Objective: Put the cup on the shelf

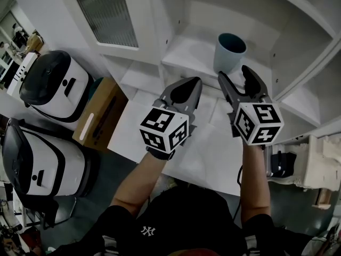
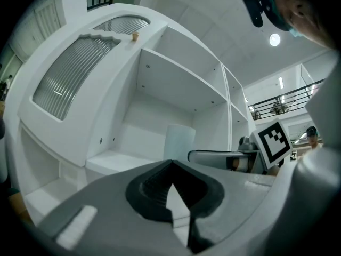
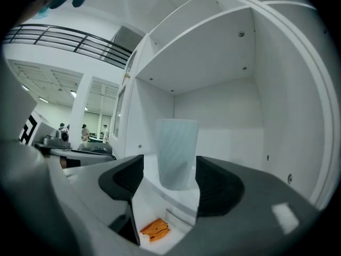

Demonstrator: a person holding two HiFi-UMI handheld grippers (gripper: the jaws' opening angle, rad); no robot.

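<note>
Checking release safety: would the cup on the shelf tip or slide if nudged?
The cup is tall and narrows toward its base, so a high nudge would probably tip it. It looks rigid and seems empty, so likely light and apt to slide on the smooth white shelf. Its faintly ribbed wall may help grip.

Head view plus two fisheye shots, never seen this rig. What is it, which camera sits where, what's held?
No robot: a person holds a two-jaw tool in each hand; the marker cubes belong to them. The head view looks down from a camera on the person's head. The other two come from cameras riding on each tool, looking along its jaws. The left tool is shut and empty. The right tool is open, aimed at the pale blue cup, not touching it. The cup stands upright on the white shelf. Nothing is held.
</note>
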